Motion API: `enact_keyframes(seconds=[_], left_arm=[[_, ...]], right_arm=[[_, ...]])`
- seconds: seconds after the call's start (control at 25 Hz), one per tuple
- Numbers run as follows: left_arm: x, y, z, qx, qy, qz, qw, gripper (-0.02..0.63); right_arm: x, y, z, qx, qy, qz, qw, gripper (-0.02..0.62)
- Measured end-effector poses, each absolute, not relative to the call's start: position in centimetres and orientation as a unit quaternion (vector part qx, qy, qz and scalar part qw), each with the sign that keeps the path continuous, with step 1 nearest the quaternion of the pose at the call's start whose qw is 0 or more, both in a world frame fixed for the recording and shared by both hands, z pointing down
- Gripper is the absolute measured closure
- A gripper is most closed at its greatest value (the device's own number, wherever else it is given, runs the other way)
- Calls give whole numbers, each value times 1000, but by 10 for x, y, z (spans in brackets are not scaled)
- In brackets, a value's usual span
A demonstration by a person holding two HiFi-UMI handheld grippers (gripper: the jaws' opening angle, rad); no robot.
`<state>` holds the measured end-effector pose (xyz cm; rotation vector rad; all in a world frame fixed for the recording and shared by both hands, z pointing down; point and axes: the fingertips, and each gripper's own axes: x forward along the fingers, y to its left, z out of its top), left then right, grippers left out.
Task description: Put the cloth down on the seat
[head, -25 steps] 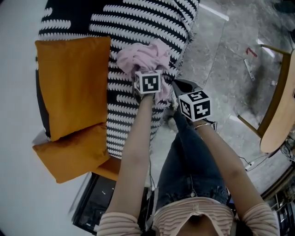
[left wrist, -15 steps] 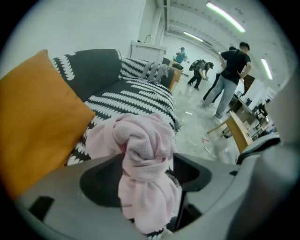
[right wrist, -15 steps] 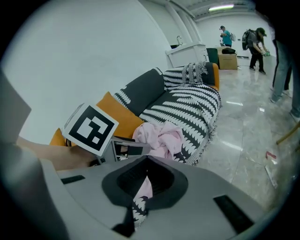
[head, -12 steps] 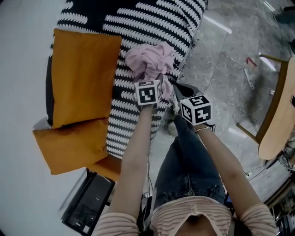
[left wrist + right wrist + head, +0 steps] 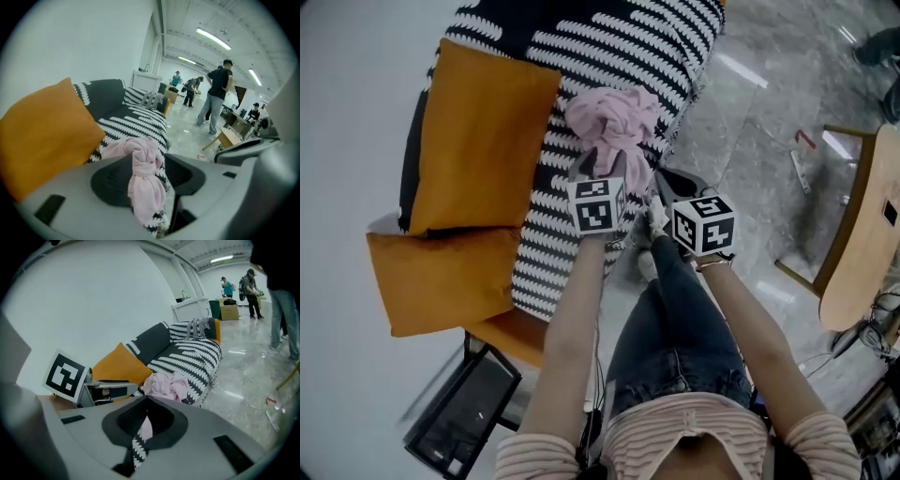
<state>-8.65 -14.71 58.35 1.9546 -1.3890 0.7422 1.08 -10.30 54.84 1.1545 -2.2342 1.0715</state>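
On the black-and-white striped sofa seat [image 5: 581,56] lies a crumpled pink cloth [image 5: 611,122], likely soft and light; a raised fold would suit pinching. The left gripper [image 5: 592,167], whose jaws have just been closing, and the right gripper [image 5: 661,183] are both apart and empty.

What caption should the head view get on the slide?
Pink cloth bunched on the striped sofa seat, orange cushions beside it, seen from above.

Both bare arms reach forward, the left forearm [image 5: 570,319] almost straight ahead and the right forearm [image 5: 752,330] angled inward, so the two marker cubes [image 5: 598,204] sit just beside each other. The left tongs [image 5: 151,199] tilt downward, their jaws apart though they have just been closing, with nothing pinched between them. The right tongs [image 5: 140,439] tilt down as well, jaws a narrow slit apart and gripping nothing.
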Motion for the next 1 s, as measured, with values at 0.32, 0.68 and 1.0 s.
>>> enact_keyframes(seconds=[0.32,0.68,1.0], left_arm=[[-96,-119,524,754,-553,220,278,537],[-115,-74,460,772,-559,145,266,594],[-118,-31,399,798,-548,100,231,594]], right_arm=[[5,-79,502,414,-818,360,171,586],[-3,-48,444,405,-845,327,119,586],[-17,-17,392,393,-871,282,85,587]])
